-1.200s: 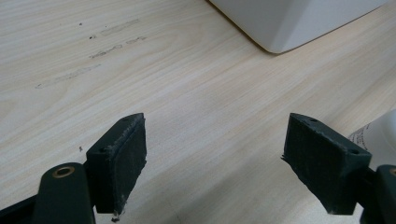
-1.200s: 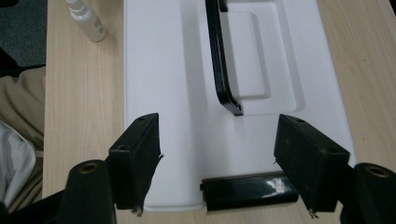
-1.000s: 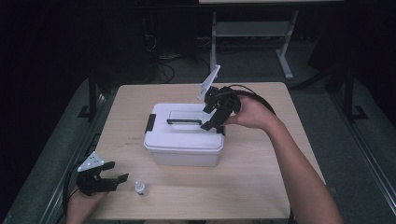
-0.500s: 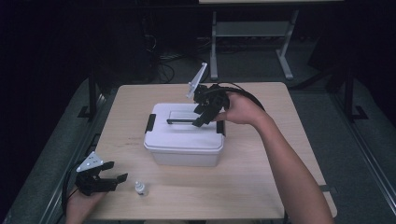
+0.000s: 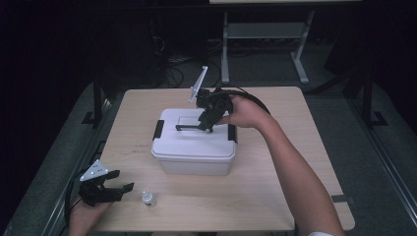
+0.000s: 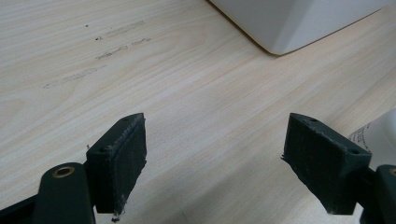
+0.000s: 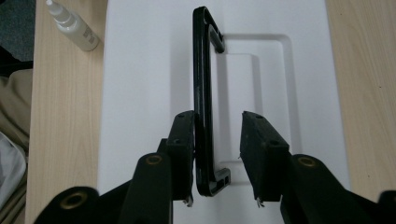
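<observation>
1. Table's 7 o'clock corner: your left gripper (image 5: 112, 189) rests with jaws wide and empty beside a small dropper bottle (image 5: 148, 198); keep it parked.
2. Table centre: your right gripper (image 7: 217, 154), jaws just narrowing, straddles the black carry handle (image 7: 202, 93) on the white storage box (image 5: 192, 147), one pad touching. Center it, then squeeze fully.

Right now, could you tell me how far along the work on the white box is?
Done: the black handle stands raised off the white box lid. In hand: the right gripper has just been closing around that handle; one finger touches it, the other stands clear. Left: gripping it fully and lifting. The left gripper rests open by the small bottle.
</observation>
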`<state>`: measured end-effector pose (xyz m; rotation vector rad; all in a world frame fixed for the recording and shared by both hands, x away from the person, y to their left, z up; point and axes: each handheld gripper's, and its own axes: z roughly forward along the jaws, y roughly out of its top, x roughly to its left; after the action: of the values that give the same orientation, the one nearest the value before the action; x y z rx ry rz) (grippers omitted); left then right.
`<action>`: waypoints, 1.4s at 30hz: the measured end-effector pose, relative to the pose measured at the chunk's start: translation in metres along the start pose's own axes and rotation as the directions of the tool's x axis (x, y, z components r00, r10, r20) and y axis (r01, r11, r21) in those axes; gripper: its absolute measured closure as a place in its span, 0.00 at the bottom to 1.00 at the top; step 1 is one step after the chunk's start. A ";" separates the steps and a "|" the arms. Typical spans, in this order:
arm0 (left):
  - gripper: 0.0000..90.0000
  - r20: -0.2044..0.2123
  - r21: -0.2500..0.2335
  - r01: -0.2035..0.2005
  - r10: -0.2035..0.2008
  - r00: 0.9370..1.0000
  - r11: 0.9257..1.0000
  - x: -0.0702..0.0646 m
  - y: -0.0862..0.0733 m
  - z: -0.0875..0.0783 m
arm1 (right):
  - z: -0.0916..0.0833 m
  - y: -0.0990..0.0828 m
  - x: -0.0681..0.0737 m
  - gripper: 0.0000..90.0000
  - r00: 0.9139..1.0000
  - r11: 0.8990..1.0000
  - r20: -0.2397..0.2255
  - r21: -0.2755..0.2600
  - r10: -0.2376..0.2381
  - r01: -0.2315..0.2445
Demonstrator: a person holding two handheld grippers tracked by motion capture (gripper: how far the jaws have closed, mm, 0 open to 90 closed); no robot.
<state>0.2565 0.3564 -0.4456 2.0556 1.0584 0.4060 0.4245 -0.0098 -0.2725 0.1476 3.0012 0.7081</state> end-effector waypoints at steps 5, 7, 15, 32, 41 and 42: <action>0.24 0.003 0.001 0.001 -0.001 1.000 1.000 0.001 0.000 0.000 | 0.002 0.004 -0.004 0.76 1.000 1.000 0.002 0.009 0.004 -0.004; 0.24 0.004 0.002 -0.001 0.001 1.000 1.000 0.001 0.000 -0.001 | 0.003 0.005 -0.005 0.77 1.000 1.000 0.001 0.009 0.007 -0.007; 0.24 0.004 0.001 0.000 0.000 1.000 1.000 0.001 -0.002 -0.001 | 0.011 0.009 -0.008 0.81 1.000 1.000 -0.010 0.007 0.012 -0.012; 0.24 0.008 0.008 0.003 -0.003 1.000 1.000 0.004 -0.003 -0.001 | 0.019 0.016 -0.014 0.90 1.000 1.000 -0.025 0.029 -0.001 0.002; 0.24 0.008 0.009 0.004 -0.004 1.000 1.000 0.003 -0.002 -0.001 | 0.020 0.019 -0.012 0.93 0.999 0.999 -0.035 0.036 -0.020 0.021; 0.24 0.010 0.009 0.005 -0.005 1.000 1.000 0.003 -0.002 -0.001 | 0.020 0.019 -0.012 0.93 0.999 0.999 -0.036 0.037 -0.020 0.022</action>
<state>0.2565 0.3600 -0.4470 2.0606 1.0610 0.3880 0.4392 0.0147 -0.2816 0.1061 3.0457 0.6604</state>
